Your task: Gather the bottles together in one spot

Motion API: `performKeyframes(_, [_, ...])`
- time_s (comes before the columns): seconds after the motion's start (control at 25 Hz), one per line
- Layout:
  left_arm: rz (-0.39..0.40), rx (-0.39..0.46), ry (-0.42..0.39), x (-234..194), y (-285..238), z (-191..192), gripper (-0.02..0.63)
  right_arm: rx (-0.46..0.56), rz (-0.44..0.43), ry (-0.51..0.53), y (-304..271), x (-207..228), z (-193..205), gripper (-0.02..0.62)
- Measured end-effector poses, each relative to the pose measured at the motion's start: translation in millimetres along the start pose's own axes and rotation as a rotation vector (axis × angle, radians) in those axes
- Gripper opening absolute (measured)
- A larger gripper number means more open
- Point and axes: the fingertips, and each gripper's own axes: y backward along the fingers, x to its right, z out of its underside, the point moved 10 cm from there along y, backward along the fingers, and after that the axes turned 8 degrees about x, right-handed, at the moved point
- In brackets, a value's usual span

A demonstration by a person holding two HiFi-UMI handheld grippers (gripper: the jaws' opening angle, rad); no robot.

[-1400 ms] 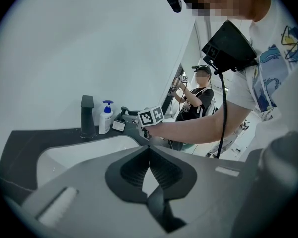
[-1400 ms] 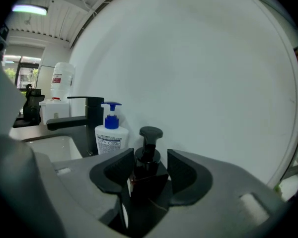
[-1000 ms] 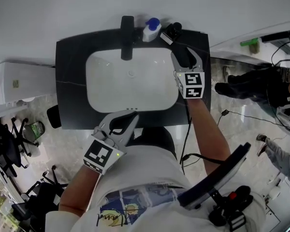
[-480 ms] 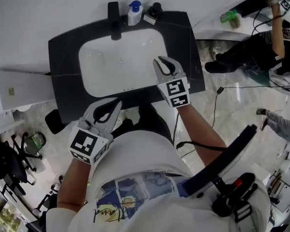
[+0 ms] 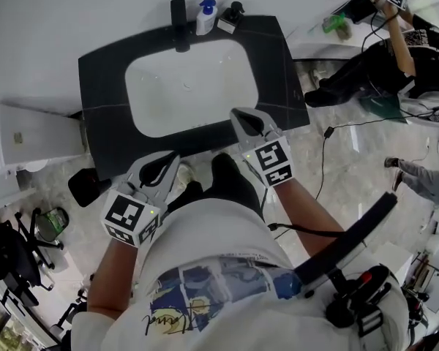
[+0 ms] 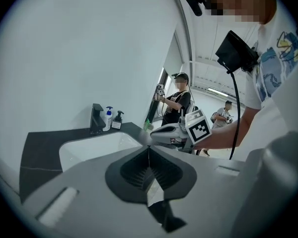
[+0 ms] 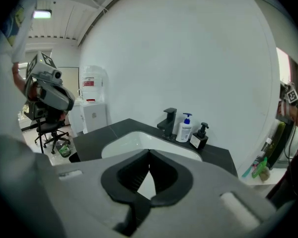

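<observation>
A white bottle with a blue pump (image 5: 205, 17) (image 7: 184, 128) (image 6: 108, 119) and a black pump bottle (image 5: 231, 17) (image 7: 199, 137) (image 6: 118, 120) stand side by side at the back of the dark counter (image 5: 102, 86), just right of the black faucet (image 5: 178, 13). My right gripper (image 5: 238, 115) (image 7: 149, 151) hovers over the counter's front edge, far from both bottles. Its jaws have just been closing and now meet with nothing between them. My left gripper (image 5: 170, 159) (image 6: 149, 147) is shut and empty, in front of the counter near my body.
A white basin (image 5: 194, 86) fills the middle of the counter. A white cabinet (image 5: 29, 134) stands at the left, office chairs (image 5: 14, 254) at the lower left. Another person (image 5: 395, 42) and a green bottle (image 5: 336, 24) on a white ledge are at the upper right.
The right gripper drew back from beside the black bottle to the counter's front edge, and its jaws closed from wide open. The left gripper shifted slightly back toward my body.
</observation>
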Motion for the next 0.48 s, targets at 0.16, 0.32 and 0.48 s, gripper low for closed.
performKeyframes(0.16, [0.022, 0.023, 0.013, 0.4, 6.3, -2.7, 0.006, 0.014, -0.008, -0.063, 17.5, -14.3, -7.2, 0.002])
performKeyframes(0.32, [0.012, 0.036, -0.018, 3.9, 13.5, -3.2, 0.005, 0.018, -0.028, -0.018, 24.9, -29.8, -9.0, 0.002])
performKeyframes(0.48, [-0.050, 0.049, -0.009, 7.7, 29.6, 3.1, 0.005, 0.033, -0.051, -0.023, 41.2, -40.5, -9.1, 0.002])
